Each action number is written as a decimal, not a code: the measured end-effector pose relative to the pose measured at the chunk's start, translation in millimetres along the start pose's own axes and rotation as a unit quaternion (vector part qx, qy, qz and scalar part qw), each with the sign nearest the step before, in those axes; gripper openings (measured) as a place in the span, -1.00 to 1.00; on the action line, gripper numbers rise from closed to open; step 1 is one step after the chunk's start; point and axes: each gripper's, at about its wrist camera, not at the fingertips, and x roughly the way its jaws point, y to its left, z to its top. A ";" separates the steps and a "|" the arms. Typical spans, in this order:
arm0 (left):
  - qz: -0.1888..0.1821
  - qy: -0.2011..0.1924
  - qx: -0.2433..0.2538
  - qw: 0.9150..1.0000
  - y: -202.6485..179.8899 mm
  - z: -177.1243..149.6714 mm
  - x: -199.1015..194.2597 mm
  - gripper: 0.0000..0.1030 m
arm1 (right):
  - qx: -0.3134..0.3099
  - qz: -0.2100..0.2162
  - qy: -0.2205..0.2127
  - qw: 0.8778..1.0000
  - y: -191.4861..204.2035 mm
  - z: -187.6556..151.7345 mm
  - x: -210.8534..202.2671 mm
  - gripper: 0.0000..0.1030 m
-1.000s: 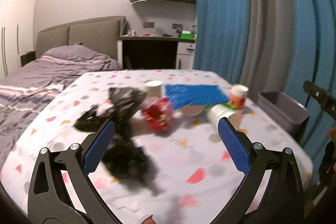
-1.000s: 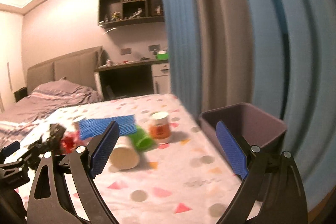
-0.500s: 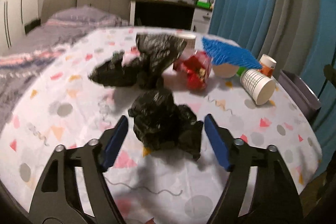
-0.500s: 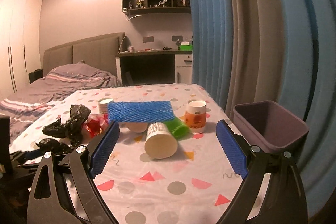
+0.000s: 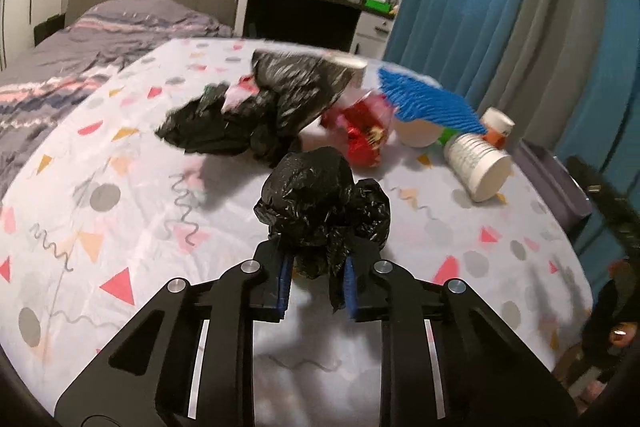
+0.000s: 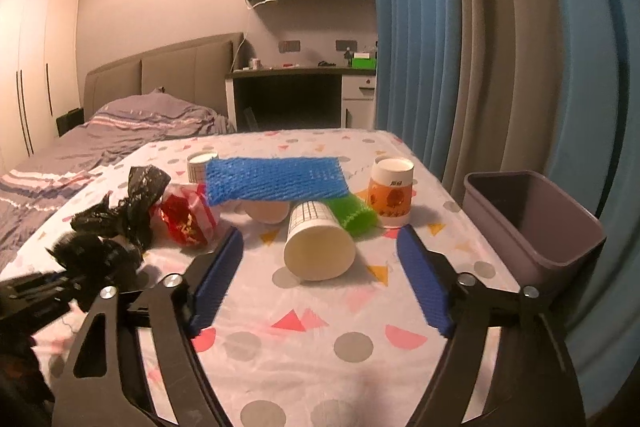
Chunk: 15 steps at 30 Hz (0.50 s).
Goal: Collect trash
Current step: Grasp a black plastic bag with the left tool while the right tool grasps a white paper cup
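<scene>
A crumpled black plastic bag (image 5: 320, 199) lies on the patterned tablecloth. My left gripper (image 5: 316, 267) is closing, and its blue pads pinch the bag's near end. The same bag (image 6: 96, 255) shows at the left of the right wrist view. My right gripper (image 6: 320, 239) stands wide with its jaws closing. A tipped white paper cup (image 6: 318, 247) lies in line between its fingertips, and the pads do not touch it. Behind it are a blue foam net (image 6: 276, 179), a green foam net (image 6: 354, 215), an upright orange cup (image 6: 390, 193) and a red wrapper (image 6: 186, 219).
A purple bin (image 6: 532, 223) stands off the table's right edge, in front of blue and grey curtains. A second black bag (image 5: 256, 115) lies behind the held one. Another small cup (image 6: 198, 165) stands at the back. A bed is on the left and a desk behind.
My left gripper came down over the black bag and its jaws went from wide apart to pinching it. My right gripper moved in toward the tipped cup and its jaws narrowed a little.
</scene>
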 end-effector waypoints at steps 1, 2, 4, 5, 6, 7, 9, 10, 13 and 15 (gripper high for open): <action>-0.007 -0.010 0.005 1.000 -4.2 1.6 -6.5 -0.61 | 0.000 0.002 0.005 1.000 0.3 -1.1 3.4 0.42; -0.011 -0.018 0.010 1.000 -7.6 3.0 -11.5 -0.61 | 0.000 0.004 0.010 1.000 0.5 -2.0 6.9 0.34; -0.017 -0.037 0.017 0.999 -14.6 9.7 -22.0 -0.61 | 0.002 0.010 0.026 1.000 1.3 -3.3 17.5 0.25; -0.016 -0.047 0.021 0.999 -17.7 13.3 -25.9 -0.61 | 0.004 0.012 0.033 0.999 1.9 -3.7 23.1 0.21; -0.014 -0.054 0.024 0.998 -19.3 16.3 -28.2 -0.61 | 0.004 0.013 0.039 0.999 2.8 -3.8 27.1 0.16; -0.013 -0.059 0.027 0.998 -21.1 19.5 -29.5 -0.61 | 0.004 0.014 0.048 0.999 4.0 -4.0 33.4 0.14; -0.014 -0.065 0.027 0.997 -23.2 25.2 -28.7 -0.61 | 0.008 0.016 0.060 0.998 5.3 -3.8 42.7 0.10; -0.015 -0.066 0.026 0.997 -23.4 27.4 -27.8 -0.61 | 0.011 0.017 0.067 0.998 6.0 -3.7 48.3 0.08; -0.014 -0.072 0.024 0.997 -24.8 33.1 -24.5 -0.61 | 0.023 0.023 0.085 0.996 7.0 -4.0 61.9 0.05; -0.016 -0.073 0.023 0.997 -25.2 36.0 -21.6 -0.61 | 0.031 0.027 0.097 0.994 7.6 -4.2 70.4 -0.06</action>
